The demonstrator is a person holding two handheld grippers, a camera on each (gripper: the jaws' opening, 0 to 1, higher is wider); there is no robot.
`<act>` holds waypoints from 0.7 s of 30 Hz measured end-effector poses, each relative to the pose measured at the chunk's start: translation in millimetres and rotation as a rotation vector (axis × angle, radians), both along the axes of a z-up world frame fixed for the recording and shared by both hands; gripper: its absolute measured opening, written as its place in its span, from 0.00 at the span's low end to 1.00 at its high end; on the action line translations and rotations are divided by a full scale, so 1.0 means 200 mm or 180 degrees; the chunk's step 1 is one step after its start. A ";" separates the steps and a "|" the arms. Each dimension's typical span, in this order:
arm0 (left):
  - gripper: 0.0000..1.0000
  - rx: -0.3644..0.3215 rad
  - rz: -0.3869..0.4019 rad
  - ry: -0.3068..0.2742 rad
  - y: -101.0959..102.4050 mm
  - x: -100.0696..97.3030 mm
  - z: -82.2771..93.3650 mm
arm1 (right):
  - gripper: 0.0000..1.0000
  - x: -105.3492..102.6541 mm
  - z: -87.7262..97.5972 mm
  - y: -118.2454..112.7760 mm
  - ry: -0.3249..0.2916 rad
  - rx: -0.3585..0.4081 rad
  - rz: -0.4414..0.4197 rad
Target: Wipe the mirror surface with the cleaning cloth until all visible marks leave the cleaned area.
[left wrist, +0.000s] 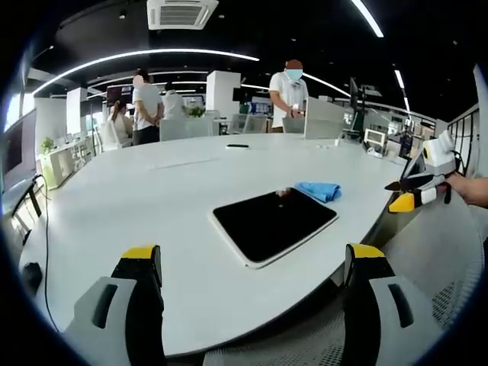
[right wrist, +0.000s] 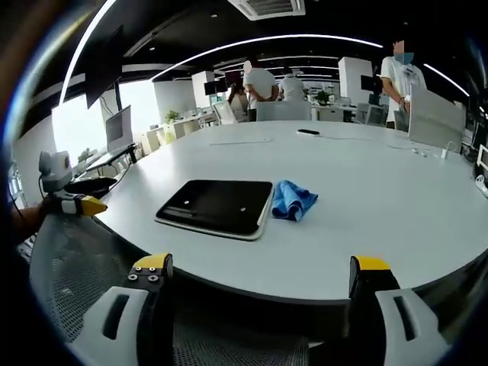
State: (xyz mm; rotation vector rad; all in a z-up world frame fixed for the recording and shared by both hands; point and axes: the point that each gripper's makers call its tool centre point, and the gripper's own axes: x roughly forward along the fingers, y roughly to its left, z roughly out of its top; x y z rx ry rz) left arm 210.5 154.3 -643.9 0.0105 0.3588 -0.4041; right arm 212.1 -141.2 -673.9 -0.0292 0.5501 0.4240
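A dark rectangular mirror [left wrist: 274, 223] with a pale frame lies flat on the white table [left wrist: 137, 206], near its front edge. A crumpled blue cloth [left wrist: 319, 191] rests touching the mirror's far corner. My left gripper [left wrist: 254, 259] hovers open in front of the table edge, nothing between its jaws. In the right gripper view the mirror [right wrist: 217, 206] lies centre-left with the blue cloth [right wrist: 293, 200] against its right side. My right gripper [right wrist: 261, 264] stays open and empty, short of the table [right wrist: 381, 198]. Each gripper also appears in the other's view, the right gripper [left wrist: 415, 197] and the left gripper [right wrist: 76, 203], both off the table.
Mesh chair backs [right wrist: 84, 267] stand below the table edge. A small dark object [left wrist: 236, 145] lies far across the table, and a grey panel [left wrist: 324, 120] stands at the far side. Several people [left wrist: 146, 107] stand behind the table.
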 end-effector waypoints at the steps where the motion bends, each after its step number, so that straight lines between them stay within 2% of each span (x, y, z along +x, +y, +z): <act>1: 0.99 0.0000 -0.0003 -0.0002 0.00 0.00 0.00 | 0.94 0.00 0.00 0.00 0.0005 0.0001 -0.0002; 21: 0.99 -0.0056 -0.0021 -0.0079 -0.01 0.00 0.02 | 0.89 0.00 0.02 0.00 -0.0088 0.0005 0.0019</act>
